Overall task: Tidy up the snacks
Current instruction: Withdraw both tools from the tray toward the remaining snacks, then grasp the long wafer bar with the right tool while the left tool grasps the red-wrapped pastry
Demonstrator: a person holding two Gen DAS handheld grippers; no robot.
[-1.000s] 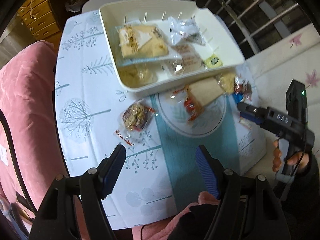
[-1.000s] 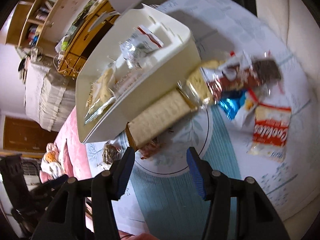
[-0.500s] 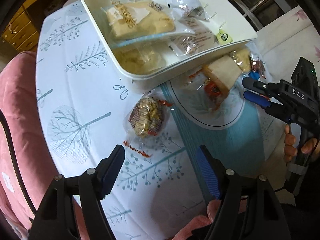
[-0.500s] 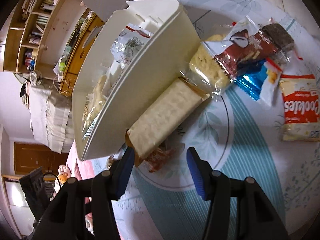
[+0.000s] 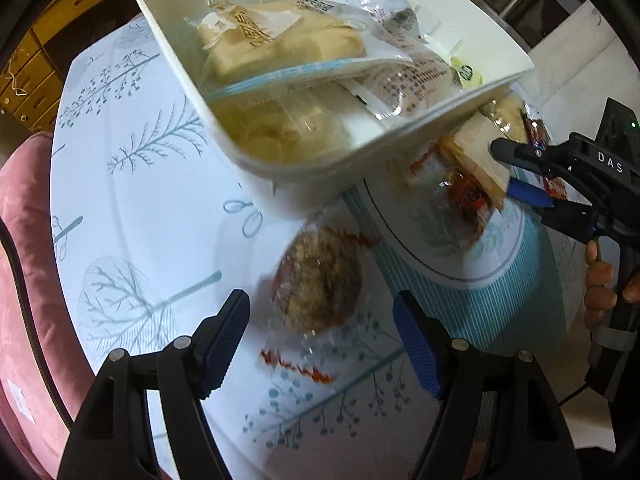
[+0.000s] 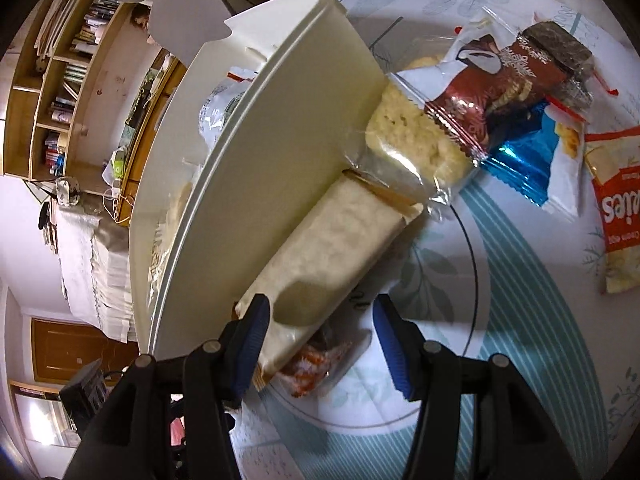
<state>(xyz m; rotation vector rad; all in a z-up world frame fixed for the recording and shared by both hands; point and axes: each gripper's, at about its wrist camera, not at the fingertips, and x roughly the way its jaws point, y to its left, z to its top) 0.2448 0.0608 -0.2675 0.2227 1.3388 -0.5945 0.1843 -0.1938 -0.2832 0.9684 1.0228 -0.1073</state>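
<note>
Left wrist view: the left tongs point(image 5: 320, 344) stand wide with nothing pressed between their blue pads, hanging just above a round snack in a clear wrapper point(image 5: 318, 284) that lies on the counter point(image 5: 132, 208). That snack sits just in front of the near corner of the white bin point(image 5: 304, 184), which is the landmark for everything else. Inside the bin lie several packets, among them a large pale pastry in a clear bag point(image 5: 280, 44). To the right of the bin's near corner, tucked partly under its rim, lies a pale wafer bar point(image 5: 478, 152), and the right tongs point(image 5: 510, 170) reach in toward its end, held by a hand point(image 5: 600, 288).

Right wrist view: the right tongs point(image 6: 318, 336) are half open around the near end of the wafer bar point(image 6: 328, 256), which lies along the outer wall of the bin point(image 6: 280, 160). The left pad is at the bar's edge; the right pad is clear of it. Beyond the bar, against the same wall, are a pale cake in clear wrap point(image 6: 416, 136), a brown-red packet point(image 6: 492, 84), a blue foil packet point(image 6: 524, 156) and, farthest from the bin, a red cookie pack point(image 6: 618, 216).
</note>
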